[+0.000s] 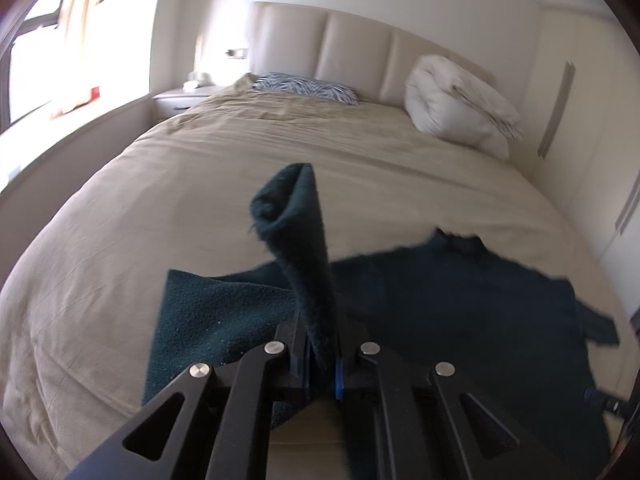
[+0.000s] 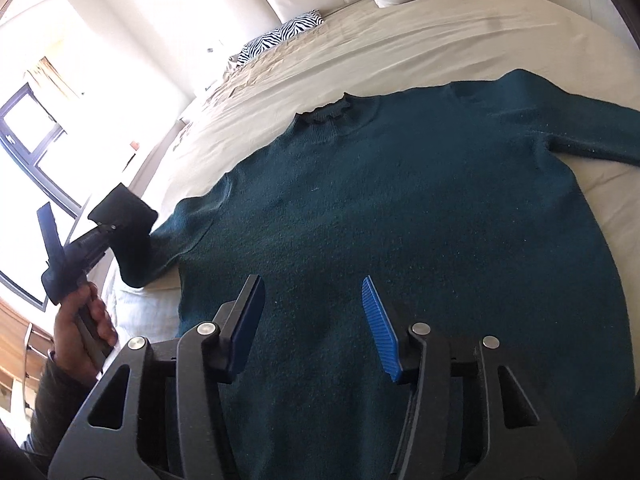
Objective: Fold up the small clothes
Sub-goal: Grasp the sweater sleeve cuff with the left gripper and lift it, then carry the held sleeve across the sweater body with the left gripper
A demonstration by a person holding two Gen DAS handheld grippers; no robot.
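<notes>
A dark teal sweater [image 2: 400,220] lies flat on the bed, neck toward the headboard, its right sleeve [image 2: 592,128] stretched out. My left gripper [image 1: 322,360] is shut on the left sleeve's cuff [image 1: 292,208] and holds it lifted above the bed; the cuff stands up between the fingers. In the right wrist view the left gripper [image 2: 106,228] shows at the left, held by a hand, with the sleeve [image 2: 132,240] in it. My right gripper [image 2: 312,320] is open and empty, hovering over the sweater's lower body.
The bed [image 1: 200,184] has a beige cover. A zebra-print pillow [image 1: 308,88] and a white folded duvet [image 1: 456,108] lie by the padded headboard [image 1: 352,48]. A nightstand [image 1: 184,100] and a window [image 1: 36,60] are at the left.
</notes>
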